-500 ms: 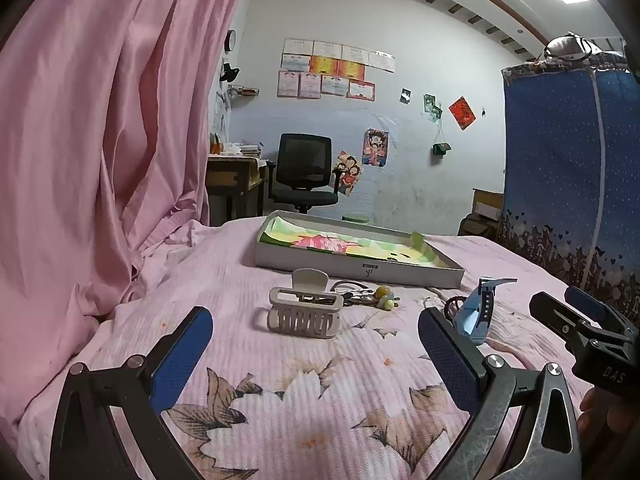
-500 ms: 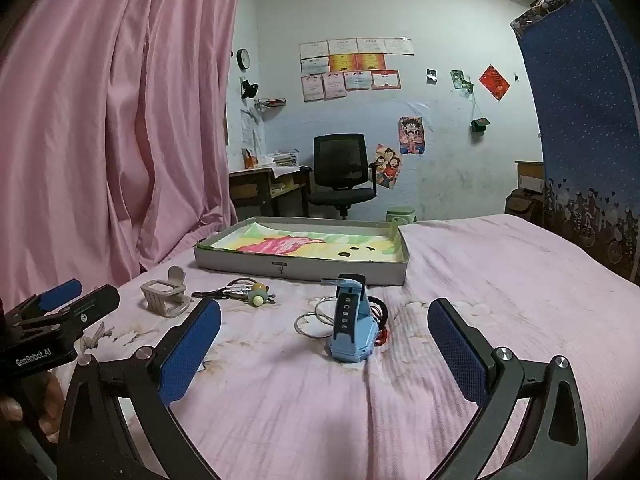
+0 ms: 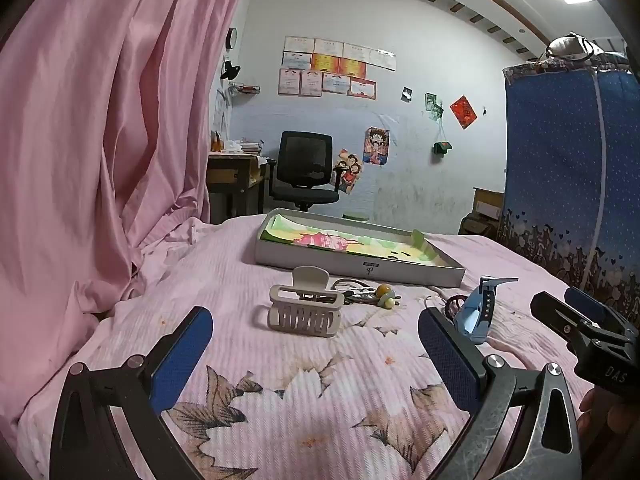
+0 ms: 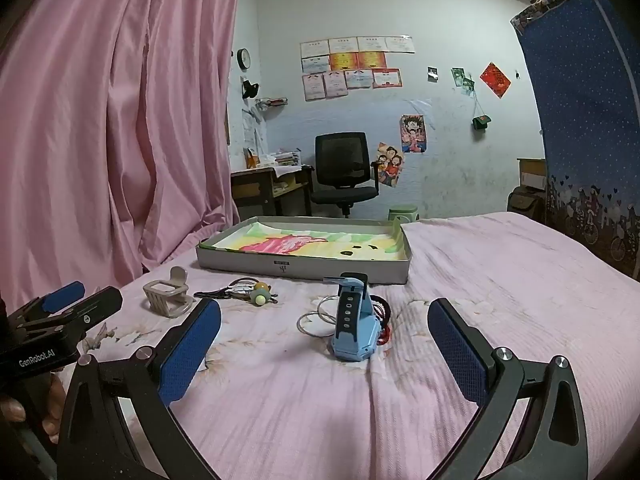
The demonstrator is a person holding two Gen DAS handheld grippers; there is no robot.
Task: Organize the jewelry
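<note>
Left gripper (image 3: 316, 356): jaws wide apart, nothing between pads, held low, level, pointing fwd. Right gripper (image 4: 324, 344): jaws wide apart, empty, low, level, fwd. Both side by side, near each other. Fingers of a hand (image 4: 52, 412) partly visible on left handle.

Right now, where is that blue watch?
The blue plastic watch stands on the pink bedspread, centred ahead of the right claw, in front of the shallow grey tray and right of the beige hair clip.
</note>
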